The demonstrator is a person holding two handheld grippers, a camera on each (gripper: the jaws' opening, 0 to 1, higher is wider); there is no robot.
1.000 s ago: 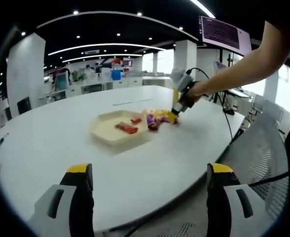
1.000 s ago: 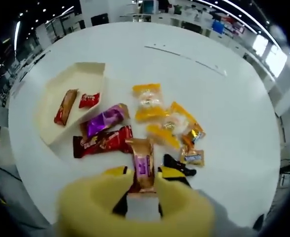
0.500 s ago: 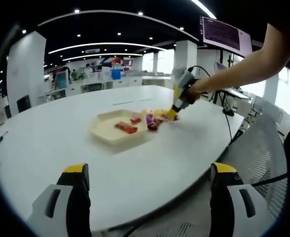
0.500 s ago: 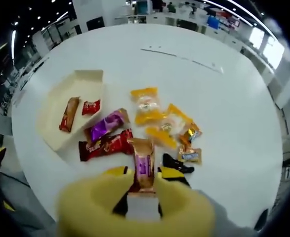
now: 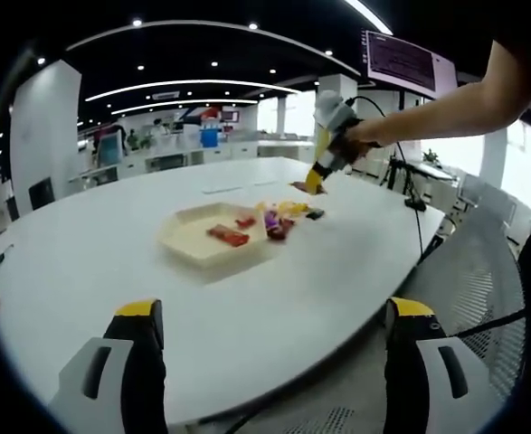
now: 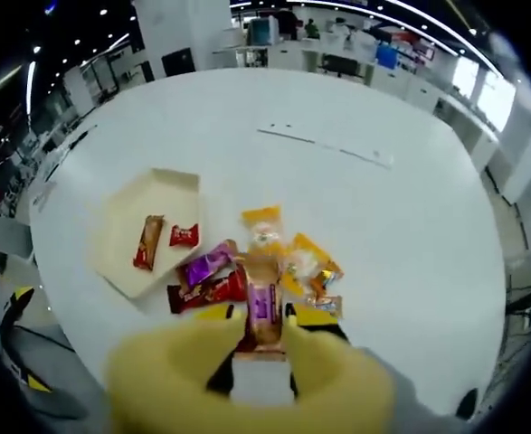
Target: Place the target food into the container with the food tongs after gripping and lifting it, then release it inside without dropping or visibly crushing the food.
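Note:
My right gripper (image 6: 263, 318) is shut on a gold-brown wrapped snack with a purple label (image 6: 262, 282), held high above the table. Below it lies a pile of wrapped snacks (image 6: 247, 271): purple, dark red, yellow and orange. To the pile's left sits the cream tray (image 6: 125, 226), with a long red bar (image 6: 146, 242) and a small red packet (image 6: 184, 235) inside. In the left gripper view the right gripper (image 5: 317, 176) hangs in a person's hand above the pile (image 5: 283, 215) and to the right of the tray (image 5: 188, 242). My left gripper (image 5: 274, 312) stands open near the table's front edge.
The round white table (image 5: 111, 253) has bare surface all around the tray and pile. A mesh chair (image 5: 482, 280) stands at the right edge, with a cable beside it. Desks and screens fill the far room.
My right gripper has risen with the gold-brown snack, so the pile and tray look smaller and farther below. The left gripper has stayed put and open.

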